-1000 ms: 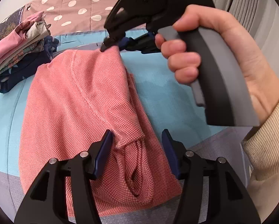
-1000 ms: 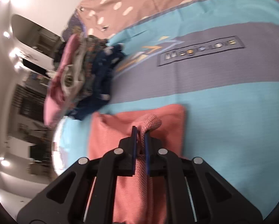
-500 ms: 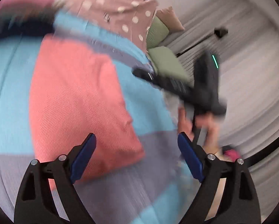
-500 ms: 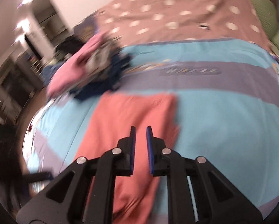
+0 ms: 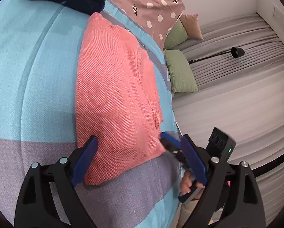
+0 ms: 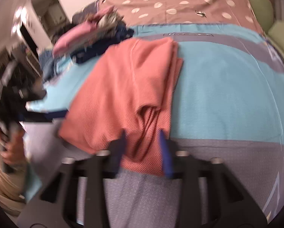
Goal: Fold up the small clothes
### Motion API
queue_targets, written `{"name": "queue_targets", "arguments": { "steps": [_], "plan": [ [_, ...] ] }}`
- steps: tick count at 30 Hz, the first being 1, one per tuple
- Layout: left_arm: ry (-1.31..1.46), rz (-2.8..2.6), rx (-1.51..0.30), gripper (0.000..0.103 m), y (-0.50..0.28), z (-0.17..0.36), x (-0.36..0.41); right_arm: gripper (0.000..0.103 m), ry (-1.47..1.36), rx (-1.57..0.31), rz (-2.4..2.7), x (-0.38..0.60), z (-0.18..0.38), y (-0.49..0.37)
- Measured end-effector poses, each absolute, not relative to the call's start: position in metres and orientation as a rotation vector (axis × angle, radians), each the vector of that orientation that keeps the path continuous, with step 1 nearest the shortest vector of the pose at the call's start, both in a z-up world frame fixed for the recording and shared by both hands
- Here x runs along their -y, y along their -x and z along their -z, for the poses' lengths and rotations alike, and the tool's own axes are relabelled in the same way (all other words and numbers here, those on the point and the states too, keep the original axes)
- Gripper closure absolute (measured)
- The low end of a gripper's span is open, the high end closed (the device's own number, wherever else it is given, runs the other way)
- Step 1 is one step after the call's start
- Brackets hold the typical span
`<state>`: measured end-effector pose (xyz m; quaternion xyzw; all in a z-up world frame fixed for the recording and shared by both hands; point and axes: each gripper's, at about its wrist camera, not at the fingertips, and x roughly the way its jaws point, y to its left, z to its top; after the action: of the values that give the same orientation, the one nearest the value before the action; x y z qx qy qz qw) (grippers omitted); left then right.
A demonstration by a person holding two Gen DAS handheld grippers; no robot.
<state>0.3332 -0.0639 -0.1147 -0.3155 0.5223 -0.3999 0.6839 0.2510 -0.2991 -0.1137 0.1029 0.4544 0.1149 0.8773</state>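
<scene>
We are working on a bed with a blanket (image 5: 37, 87) in turquoise and grey bands; behind it lie a brown spotted quilt (image 5: 153, 3) and grey curtains (image 5: 236, 98).

Shirt: the coral shirt (image 5: 115, 95) lies folded lengthwise on the blanket as a long narrow panel, one seam running down it. Its near end rests where a turquoise band meets a grey one. In the right wrist view the right side shows stacked layers, and the near end is rumpled into loose folds.

Left gripper (image 5: 140, 157): jaws wide apart, and over the last second they have just been opening. The near end of the shirt lies between the blue pads, which do not press on it. The left pad sits just beside the shirt's near left corner.

Right gripper (image 6: 142, 146): jaws parted about halfway, having just been opening. The rumpled near end of the shirt lies between them and we see no pinch; this view is blurred. In the left wrist view the right gripper shows at the shirt's near right corner, with a hand (image 5: 187, 186) under it.

Outward: a pile of clothes (image 6: 92, 32), pink on top and navy below, sits near the far end of the shirt. Two green pillows (image 5: 179, 70) lie at the blanket's right edge, with a black lamp (image 5: 236, 52) against the curtains
</scene>
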Motion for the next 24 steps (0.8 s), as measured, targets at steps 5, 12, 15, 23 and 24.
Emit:
{"name": "queue_targets", "arguments": {
  "steps": [5,12,15,23,24],
  "plan": [
    [0.722,0.902,-1.178,0.014,-0.333,0.115,0.058,0.044,-0.599,-0.929,-0.440,0.333,0.108,-0.258],
    [0.710,0.900,-1.201,0.014,-0.327,0.124,0.055,0.056,-0.585,-1.000,-0.370,0.326,0.136,-0.268],
    [0.709,0.898,-1.204,0.014,-0.327,0.123,0.056,0.064,-0.343,-0.925,-0.281,0.306,0.109,-0.262],
    [0.689,0.888,-1.199,0.014,-0.327,0.120,0.056,0.066,-0.065,-0.980,-0.348,0.239,0.126,-0.269],
    [0.688,0.887,-1.198,0.014,-0.326,0.119,0.055,0.066,-0.052,-0.959,-0.346,0.240,0.134,-0.265]
  ]
}}
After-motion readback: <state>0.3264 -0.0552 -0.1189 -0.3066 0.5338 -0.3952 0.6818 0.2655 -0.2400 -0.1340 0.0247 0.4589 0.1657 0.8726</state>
